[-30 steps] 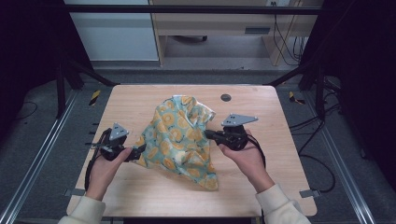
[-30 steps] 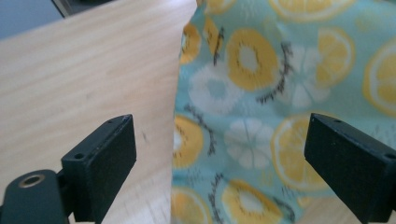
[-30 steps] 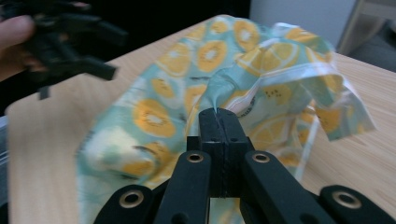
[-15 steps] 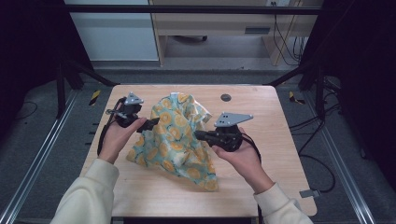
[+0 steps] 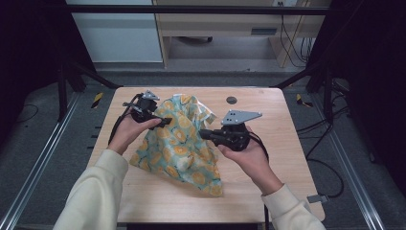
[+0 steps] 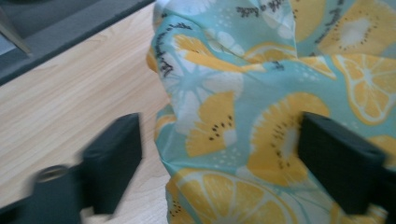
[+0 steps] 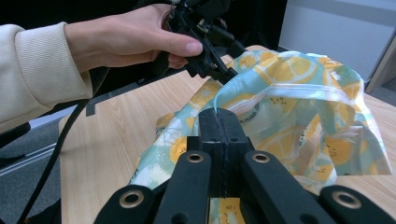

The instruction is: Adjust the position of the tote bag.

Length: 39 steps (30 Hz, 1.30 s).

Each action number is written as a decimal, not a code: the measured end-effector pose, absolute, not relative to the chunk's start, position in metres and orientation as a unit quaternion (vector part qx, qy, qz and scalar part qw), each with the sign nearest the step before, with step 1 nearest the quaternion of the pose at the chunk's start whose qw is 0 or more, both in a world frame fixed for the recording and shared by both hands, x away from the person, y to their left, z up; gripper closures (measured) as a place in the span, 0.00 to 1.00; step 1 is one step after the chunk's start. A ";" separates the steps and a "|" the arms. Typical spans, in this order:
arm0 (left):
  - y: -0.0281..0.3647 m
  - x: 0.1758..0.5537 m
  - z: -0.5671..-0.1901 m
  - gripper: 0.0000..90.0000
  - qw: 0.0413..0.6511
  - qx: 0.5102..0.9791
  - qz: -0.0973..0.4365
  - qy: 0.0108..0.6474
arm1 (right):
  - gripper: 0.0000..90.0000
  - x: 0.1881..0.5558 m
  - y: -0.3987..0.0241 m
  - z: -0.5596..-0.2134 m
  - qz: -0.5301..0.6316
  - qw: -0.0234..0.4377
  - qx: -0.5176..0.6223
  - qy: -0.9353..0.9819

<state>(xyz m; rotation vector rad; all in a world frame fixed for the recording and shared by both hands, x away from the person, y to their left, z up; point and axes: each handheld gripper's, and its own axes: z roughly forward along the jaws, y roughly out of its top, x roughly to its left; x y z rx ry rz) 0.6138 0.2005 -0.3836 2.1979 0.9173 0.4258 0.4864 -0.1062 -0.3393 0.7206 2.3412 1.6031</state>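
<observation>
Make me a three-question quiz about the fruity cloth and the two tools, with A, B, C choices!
1. Where is the cloth?
A. on the floor
B. on the wooden table
C. on a chair

2. What colour are the fruit slices on it?
A. orange-yellow
B. purple
C. black

3. How is the right tool?
A. wide open
B. lying on the table
C. shut on the cloth

Answers:
1 B, the high view shows it lying on the tabletop.
2 A, orange-yellow slices on pale blue-green.
3 C, its jaws meet with a cloth edge pinched between them.
</observation>
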 end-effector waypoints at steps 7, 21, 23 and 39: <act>0.202 0.606 -0.378 0.90 0.348 0.856 0.179 0.339 | 1.00 0.492 -0.115 -0.341 0.546 0.104 0.260 0.789; 0.218 0.589 -0.377 1.00 0.354 0.841 0.196 0.360 | 1.00 0.502 -0.146 -0.351 0.527 0.125 0.301 0.785; 0.220 0.586 -0.375 1.00 0.357 0.838 0.200 0.361 | 1.00 0.502 -0.149 -0.351 0.523 0.131 0.303 0.786; 0.239 0.546 -0.370 1.00 0.394 0.810 0.247 0.358 | 1.00 0.498 -0.178 -0.353 0.494 0.179 0.324 0.787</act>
